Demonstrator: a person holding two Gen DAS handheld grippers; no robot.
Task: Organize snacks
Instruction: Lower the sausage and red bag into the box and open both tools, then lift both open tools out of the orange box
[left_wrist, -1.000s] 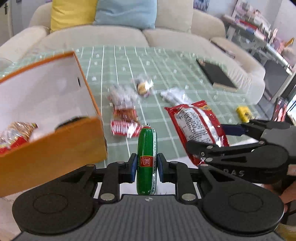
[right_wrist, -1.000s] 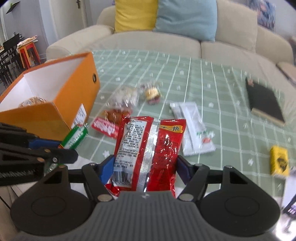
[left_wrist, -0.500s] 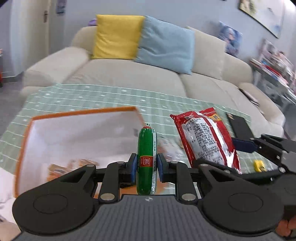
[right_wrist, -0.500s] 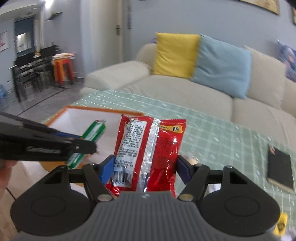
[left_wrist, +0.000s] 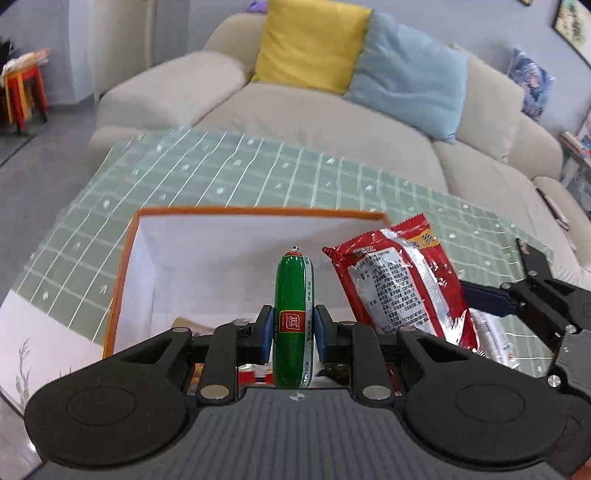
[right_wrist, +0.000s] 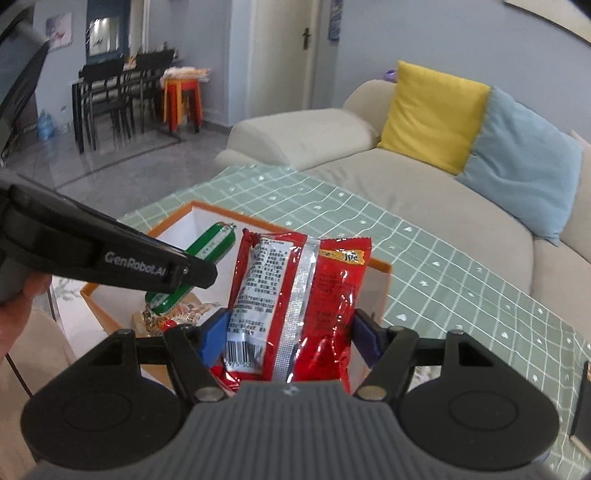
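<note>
both tongs have moved over the orange box (left_wrist: 122, 273). left tongs (left_wrist: 293, 334) squeeze one green sausage (left_wrist: 293, 314); right tongs (right_wrist: 288, 332) squeeze one red snack bag (right_wrist: 295, 295). more snacks lie inside.
</note>
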